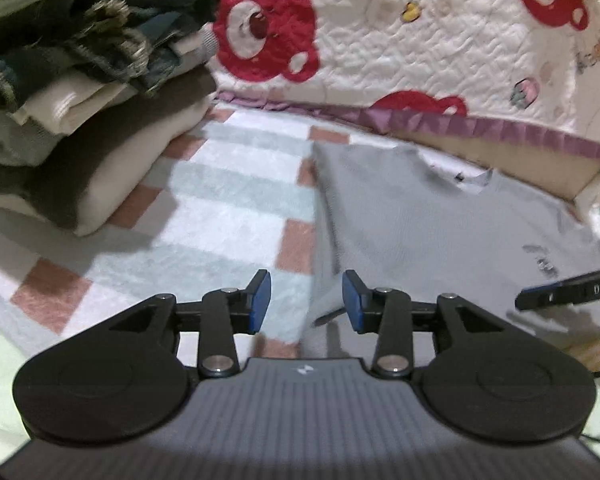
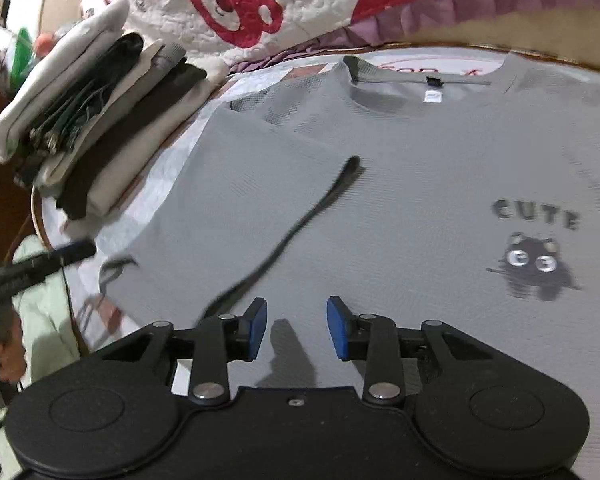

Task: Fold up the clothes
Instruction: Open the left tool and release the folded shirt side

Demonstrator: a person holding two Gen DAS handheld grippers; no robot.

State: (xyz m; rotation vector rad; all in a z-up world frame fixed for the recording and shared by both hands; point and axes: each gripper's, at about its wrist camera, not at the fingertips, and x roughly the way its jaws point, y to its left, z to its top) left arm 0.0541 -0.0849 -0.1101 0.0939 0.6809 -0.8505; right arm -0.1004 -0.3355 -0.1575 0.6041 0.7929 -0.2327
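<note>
Grey knit T-shirt with a small black cat print and the word CUTE (image 2: pixel 380 208): lies flat, front up, neck toward the quilt, on the pastel checked bed cover (image 1: pixel 228 184); one side looks already folded inward, with a straight edge on the left and a dark-trimmed sleeve hem running diagonally across the chest. Probably light, limp and floppy, no stiffness to push against; likely to sag and crease if lifted from a single point, unlikely to slip on the textured cover. Best taken by pinching two layers at an edge: left hand-held gripper (image 1: pixel 306 300) at the bottom corner of the folded side, right hand-held gripper (image 2: pixel 297 326) further along the bottom hem, then lifted together to keep the fold square. Both pairs of blue pads apart, nothing pinched, hovering just over the cloth near its lower edge. Neat stack of folded beige, brown and dark green garments (image 1: pixel 80 112) beside the shirt on the left, against the white quilt with red bear faces (image 1: pixel 400 40); seemingly the destination once folded.
</note>
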